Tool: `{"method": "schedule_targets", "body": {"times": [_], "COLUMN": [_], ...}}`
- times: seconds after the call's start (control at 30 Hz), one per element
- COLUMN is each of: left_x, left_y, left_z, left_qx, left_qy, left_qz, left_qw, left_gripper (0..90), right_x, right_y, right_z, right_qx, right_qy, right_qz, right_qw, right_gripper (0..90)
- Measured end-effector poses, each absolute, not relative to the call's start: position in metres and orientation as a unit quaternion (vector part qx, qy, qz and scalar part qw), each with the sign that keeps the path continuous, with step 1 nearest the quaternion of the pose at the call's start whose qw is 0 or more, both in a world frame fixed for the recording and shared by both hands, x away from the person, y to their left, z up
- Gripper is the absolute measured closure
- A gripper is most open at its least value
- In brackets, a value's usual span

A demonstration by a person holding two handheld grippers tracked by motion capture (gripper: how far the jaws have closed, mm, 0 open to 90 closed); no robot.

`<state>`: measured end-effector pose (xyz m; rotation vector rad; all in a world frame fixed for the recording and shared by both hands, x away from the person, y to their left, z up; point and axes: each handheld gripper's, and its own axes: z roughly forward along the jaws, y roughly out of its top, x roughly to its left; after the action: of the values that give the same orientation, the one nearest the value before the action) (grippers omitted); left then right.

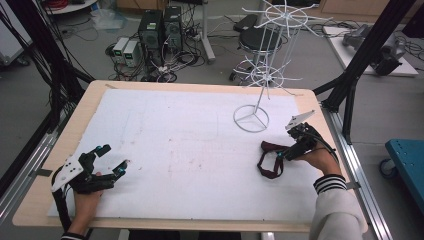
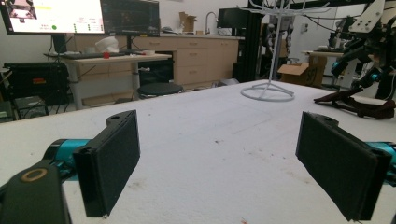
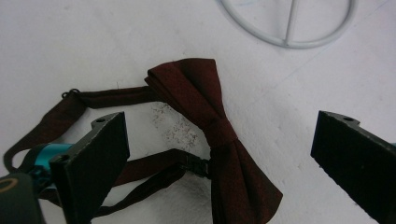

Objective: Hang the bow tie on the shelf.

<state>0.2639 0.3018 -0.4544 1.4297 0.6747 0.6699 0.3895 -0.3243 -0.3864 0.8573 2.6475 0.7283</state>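
Note:
A dark red bow tie (image 3: pixel 210 121) with a looped strap (image 1: pixel 270 159) lies flat on the white table cover at the right. My right gripper (image 1: pixel 281 153) hovers just above it, open, its two black jaws either side of the bow's lower wing (image 3: pixel 224 172) without touching it. A white wire display stand (image 1: pixel 265 65) rises behind the tie, its round base (image 3: pixel 287 23) at the top of the right gripper view. My left gripper (image 1: pixel 114 159) rests low over the table's front left, open and empty. From the left gripper view the bow tie (image 2: pixel 359 105) lies far off at the right.
The white cover (image 1: pixel 190 145) spans most of the wooden table (image 1: pixel 35 195). Beyond the far edge stand a black stool (image 1: pixel 257 40), computer towers (image 1: pixel 160 27) and cables on the floor. A black frame post (image 1: pixel 362 55) runs along the right side.

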Motion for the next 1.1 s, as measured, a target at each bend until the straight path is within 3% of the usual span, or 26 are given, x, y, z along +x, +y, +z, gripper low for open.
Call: {"method": "schedule_targets", "body": {"times": [0.57,0.63,0.87,1.1], "left_x": [0.264,0.264,0.264,0.264], "left_y": [0.302,0.302,0.301,0.301], "left_z": [-0.454,-0.454,-0.454,-0.454], "left_qx": [0.631,0.630,0.630,0.631], "left_qy": [0.297,0.297,0.297,0.296], "left_qz": [0.295,0.296,0.295,0.296], "left_qw": [0.654,0.653,0.654,0.653], "left_gripper": [14.1,14.1,14.1,14.1], "right_x": [0.400,0.400,0.402,0.403], "right_y": [-0.314,-0.313,-0.312,-0.311], "right_z": [-0.400,-0.400,-0.404,-0.405], "right_qx": [0.288,0.281,0.283,0.272], "right_qy": [0.927,0.931,0.933,0.939], "right_qz": [0.209,0.205,0.196,0.178], "right_qw": [0.121,0.112,0.105,0.110], "right_gripper": [8.1,16.6,20.2,37.4]}}
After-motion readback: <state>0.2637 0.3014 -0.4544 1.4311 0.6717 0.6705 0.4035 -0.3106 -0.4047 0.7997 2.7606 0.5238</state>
